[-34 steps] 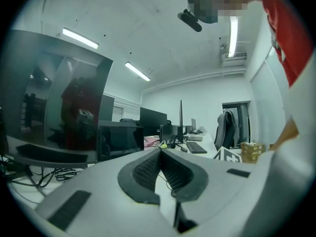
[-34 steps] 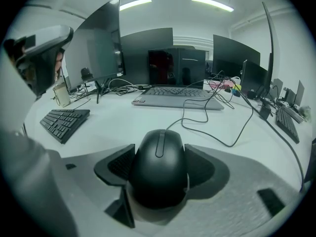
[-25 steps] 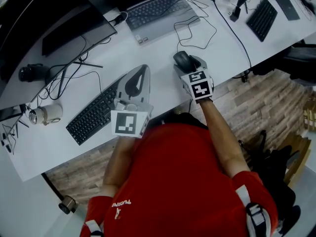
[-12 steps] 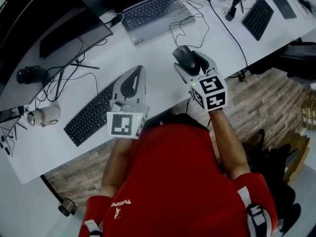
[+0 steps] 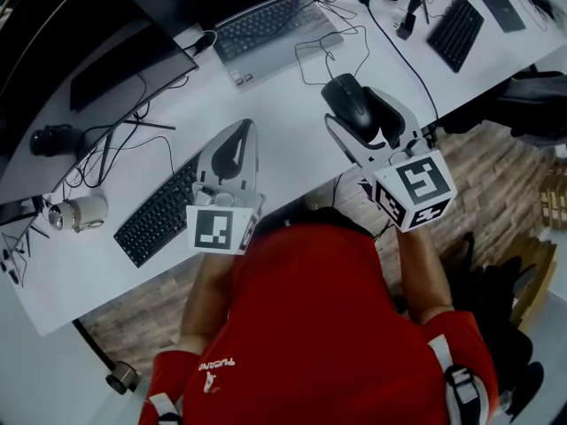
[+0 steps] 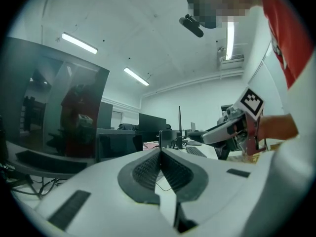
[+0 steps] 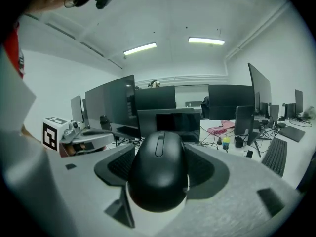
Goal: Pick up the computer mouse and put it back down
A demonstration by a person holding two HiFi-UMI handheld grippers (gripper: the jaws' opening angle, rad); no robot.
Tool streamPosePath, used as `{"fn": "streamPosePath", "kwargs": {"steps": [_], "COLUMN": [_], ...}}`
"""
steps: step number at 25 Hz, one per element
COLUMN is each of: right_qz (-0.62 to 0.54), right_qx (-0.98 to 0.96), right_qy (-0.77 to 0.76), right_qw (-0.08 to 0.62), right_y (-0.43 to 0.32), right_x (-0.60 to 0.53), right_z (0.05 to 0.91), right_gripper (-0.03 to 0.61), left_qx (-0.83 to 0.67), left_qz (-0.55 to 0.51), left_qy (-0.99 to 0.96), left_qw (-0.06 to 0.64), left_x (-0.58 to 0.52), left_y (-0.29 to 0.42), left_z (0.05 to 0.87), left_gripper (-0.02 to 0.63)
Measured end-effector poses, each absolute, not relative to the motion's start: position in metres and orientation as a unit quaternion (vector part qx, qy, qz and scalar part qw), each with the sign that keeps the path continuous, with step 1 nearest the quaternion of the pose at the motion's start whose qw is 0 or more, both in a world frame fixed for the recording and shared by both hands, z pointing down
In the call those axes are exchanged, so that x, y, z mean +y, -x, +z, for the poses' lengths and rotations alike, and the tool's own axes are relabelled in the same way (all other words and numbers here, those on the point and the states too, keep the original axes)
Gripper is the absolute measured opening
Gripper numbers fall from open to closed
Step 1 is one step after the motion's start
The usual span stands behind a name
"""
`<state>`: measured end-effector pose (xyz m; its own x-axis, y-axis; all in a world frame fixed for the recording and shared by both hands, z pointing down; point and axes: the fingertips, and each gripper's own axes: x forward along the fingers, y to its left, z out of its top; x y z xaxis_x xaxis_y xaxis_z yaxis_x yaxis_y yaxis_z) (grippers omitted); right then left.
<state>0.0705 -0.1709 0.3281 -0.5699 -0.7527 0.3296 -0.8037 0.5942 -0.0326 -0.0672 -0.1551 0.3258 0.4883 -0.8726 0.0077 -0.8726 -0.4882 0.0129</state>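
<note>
A black computer mouse (image 5: 347, 104) is held up off the white desk (image 5: 292, 153) between the jaws of my right gripper (image 5: 361, 100), which is shut on its sides. In the right gripper view the mouse (image 7: 159, 174) fills the gap between the pads, its wheel pointing away from me, and the right gripper (image 7: 159, 157) tilts slightly down. My left gripper (image 5: 245, 127) lies level over the desk by the keyboard, its jaws shut on nothing; its tips (image 6: 160, 151) meet in the left gripper view.
A black keyboard (image 5: 159, 212) lies left of my left gripper. Beyond are a laptop (image 5: 266, 27), a dark monitor (image 5: 124, 60) and looping black cables (image 5: 310, 56). A mug (image 5: 80, 211) stands far left, a second keyboard (image 5: 456, 29) far right. The desk edge runs just before me.
My right gripper has risen from the desk with the mouse in its jaws and come nearer the head camera. The left gripper has stayed where it was.
</note>
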Motion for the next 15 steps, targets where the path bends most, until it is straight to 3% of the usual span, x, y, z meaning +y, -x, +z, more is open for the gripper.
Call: {"fn": "streamPosePath", "kwargs": {"steps": [9,15], "right_qz": [0.059,0.065], "right_qx": [-0.888,-0.885], "right_qy": [-0.441,-0.444], "right_qw": [0.117,0.127], "right_y": [-0.073,-0.076], "right_x": [-0.159,-0.161], "right_z": [0.282,0.294], "right_gripper": [0.311,0.311], "left_qx": [-0.506,-0.507], "left_qz": [-0.005,-0.006], "left_qy": [-0.863,-0.862], "left_qw": [0.003,0.001], "left_x": [-0.157,-0.156], "left_y": [0.068,0.068], "left_z": [0.317,0.316], "left_gripper": [0.009,0.009]}}
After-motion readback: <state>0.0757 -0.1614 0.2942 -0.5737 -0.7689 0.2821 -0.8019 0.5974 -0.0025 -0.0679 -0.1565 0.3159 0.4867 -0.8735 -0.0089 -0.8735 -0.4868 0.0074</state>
